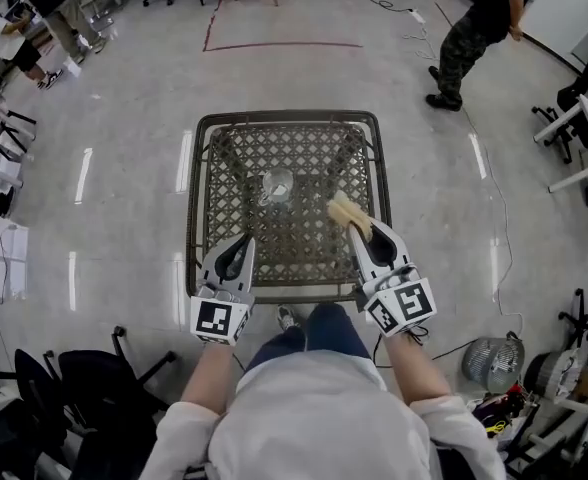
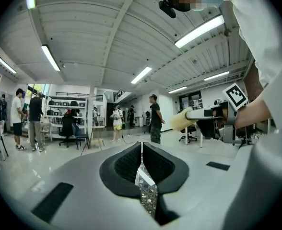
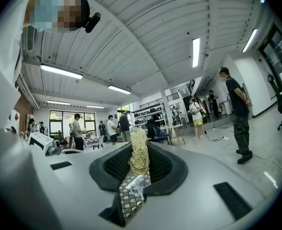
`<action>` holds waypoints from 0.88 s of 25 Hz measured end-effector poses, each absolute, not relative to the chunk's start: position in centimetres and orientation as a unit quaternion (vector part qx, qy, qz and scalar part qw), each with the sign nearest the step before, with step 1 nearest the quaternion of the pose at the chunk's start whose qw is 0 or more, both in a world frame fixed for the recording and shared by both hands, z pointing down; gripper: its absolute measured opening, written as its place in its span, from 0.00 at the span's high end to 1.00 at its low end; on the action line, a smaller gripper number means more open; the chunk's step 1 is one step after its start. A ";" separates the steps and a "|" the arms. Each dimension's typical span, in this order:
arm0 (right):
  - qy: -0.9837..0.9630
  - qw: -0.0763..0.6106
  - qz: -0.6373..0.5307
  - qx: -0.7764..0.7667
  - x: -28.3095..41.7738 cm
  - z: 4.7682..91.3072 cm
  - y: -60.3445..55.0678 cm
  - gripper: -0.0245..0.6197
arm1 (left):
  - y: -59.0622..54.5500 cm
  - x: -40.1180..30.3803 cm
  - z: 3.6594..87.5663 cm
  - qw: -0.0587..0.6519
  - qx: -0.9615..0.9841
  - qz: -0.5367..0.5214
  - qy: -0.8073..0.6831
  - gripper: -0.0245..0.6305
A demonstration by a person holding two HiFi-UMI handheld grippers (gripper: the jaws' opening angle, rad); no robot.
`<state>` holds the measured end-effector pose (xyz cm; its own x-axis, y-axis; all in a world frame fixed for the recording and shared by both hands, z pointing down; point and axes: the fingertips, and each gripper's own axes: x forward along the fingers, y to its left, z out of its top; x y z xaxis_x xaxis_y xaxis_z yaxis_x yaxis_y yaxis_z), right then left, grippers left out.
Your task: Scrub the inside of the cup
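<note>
1. Approach seems to be the step in hand. The scrubbing is not yet begun, because neither gripper touches the clear glass cup (image 1: pixel 277 186).
2. The cup stands upright near the middle of the dark metal table with a woven lattice top (image 1: pixel 286 116), apart from both grippers. Whether there is water in it, I cannot tell.
3. The left gripper (image 1: pixel 240 246) has its jaws pressed together with nothing between them. It hovers over the near left part of the table, on the person's side of the cup.
4. The right gripper (image 1: pixel 358 228) pinches a pale yellow fibrous scrubber (image 1: pixel 342 208). The bundle of fibres sticks out beyond the jaw tips and points toward the far side of the table. It is near the cup, on the cup's right, but does not touch it.
5. In my judgement, the next move belongs first to the left gripper. It must spread its jaws and take the cup by its wall, so that the cup cannot slide or tip on the lattice.
6. After that, the right gripper needs to bring the scrubber over the mouth of the cup and lower it inside.
7. The glass probably handles as smooth and light, so the hold should be firm but not hard. The scrubber should enter straight, because a push against the rim could knock the cup over.
</note>
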<state>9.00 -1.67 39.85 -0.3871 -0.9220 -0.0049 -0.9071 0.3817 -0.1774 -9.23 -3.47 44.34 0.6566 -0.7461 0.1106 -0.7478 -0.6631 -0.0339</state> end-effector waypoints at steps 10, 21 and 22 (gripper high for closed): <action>0.840 0.031 -0.087 -0.534 9.8 41.3 -5.7 0.83 | -7.5 -7.1 49.7 0.052 0.898 0.075 -0.430 0.91; 0.852 0.006 -0.104 -0.512 10.1 43.4 -8.3 0.83 | -9.5 -4.8 58.7 0.124 0.874 0.123 -0.453 0.91; 0.852 0.005 -0.107 -0.512 10.2 43.7 -8.4 0.83 | -9.7 -4.6 59.3 0.128 0.874 0.125 -0.452 0.91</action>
<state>10.18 -8.40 43.75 -0.4756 -0.8737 0.1019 -0.8717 0.4526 -0.1880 -4.58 -9.73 59.31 0.5600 -0.7582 0.3340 -0.8223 -0.5580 0.1118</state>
